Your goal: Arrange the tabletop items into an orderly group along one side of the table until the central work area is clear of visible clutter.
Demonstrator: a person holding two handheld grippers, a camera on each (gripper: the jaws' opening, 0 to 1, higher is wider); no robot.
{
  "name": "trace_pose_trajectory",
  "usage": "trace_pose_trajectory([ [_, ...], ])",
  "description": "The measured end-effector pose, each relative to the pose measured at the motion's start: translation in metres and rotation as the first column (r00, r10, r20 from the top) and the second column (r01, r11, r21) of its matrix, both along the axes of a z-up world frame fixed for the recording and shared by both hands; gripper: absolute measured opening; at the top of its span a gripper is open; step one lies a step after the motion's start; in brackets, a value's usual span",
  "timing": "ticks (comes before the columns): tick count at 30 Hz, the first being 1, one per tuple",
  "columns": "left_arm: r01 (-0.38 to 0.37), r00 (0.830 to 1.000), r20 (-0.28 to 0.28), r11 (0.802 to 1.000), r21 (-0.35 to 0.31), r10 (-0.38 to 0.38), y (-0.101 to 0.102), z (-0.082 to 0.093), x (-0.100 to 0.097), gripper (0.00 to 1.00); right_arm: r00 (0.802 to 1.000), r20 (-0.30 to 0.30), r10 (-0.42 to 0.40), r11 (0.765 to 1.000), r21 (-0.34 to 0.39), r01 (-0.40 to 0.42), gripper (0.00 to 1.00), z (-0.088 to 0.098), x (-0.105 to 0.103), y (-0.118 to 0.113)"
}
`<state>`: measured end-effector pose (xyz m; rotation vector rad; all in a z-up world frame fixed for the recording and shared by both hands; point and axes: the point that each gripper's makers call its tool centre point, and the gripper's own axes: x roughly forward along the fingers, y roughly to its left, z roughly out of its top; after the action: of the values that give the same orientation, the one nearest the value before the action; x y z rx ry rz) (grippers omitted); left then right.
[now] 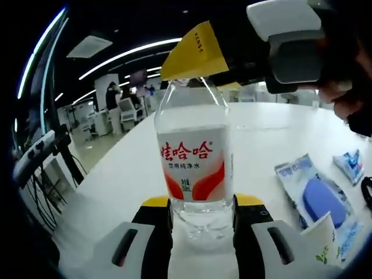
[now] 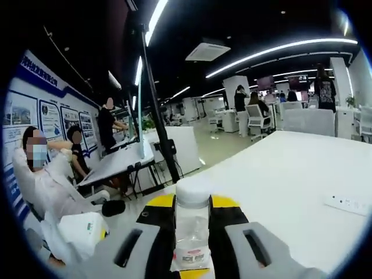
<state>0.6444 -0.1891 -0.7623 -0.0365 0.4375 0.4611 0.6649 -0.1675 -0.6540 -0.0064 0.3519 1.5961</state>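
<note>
Your left claw grips the lower body of a clear plastic water bottle with a red-and-white label; its two black, yellow-tipped jaws press against the bottle's sides, closed to the width of the bottle, which stands upright on the white table. In the left gripper view, your right claw enters from the upper right and covers the top of the bottle, with a yellow jaw tip in front of the neck and your hand holding the tool at the right edge. In the right gripper view, the right claw has its jaws closed around the bottle's neck just beneath the white screw cap, and the bottle's label appears small below, between the jaws. To the right of the bottle in the left gripper view, a light-blue plastic packet containing a blue oval object lies flat on the table, a smaller blue-and-white packet lies beyond it near the table edge, and a white paper cup with a green leaf print sits at the lower right, just beside the left claw's jaw. In the right gripper view, a white power strip lies on the table at the right.
</note>
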Motion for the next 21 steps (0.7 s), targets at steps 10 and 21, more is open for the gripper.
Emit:
trace_pose_trajectory([
  [10,-0.006,1.000,-0.001,1.000,-0.011,0.006,0.000,-0.004,-0.003,0.36,0.999,0.019,0.031,1.000,-0.004,-0.031,0.16,-0.002,-0.009,-0.003],
  [21,0.018,1.000,0.019,1.000,-0.019,-0.017,-0.004,-0.005,-0.004,0.36,0.993,0.078,0.085,0.996,0.008,-0.086,0.16,-0.001,-0.018,-0.009],
])
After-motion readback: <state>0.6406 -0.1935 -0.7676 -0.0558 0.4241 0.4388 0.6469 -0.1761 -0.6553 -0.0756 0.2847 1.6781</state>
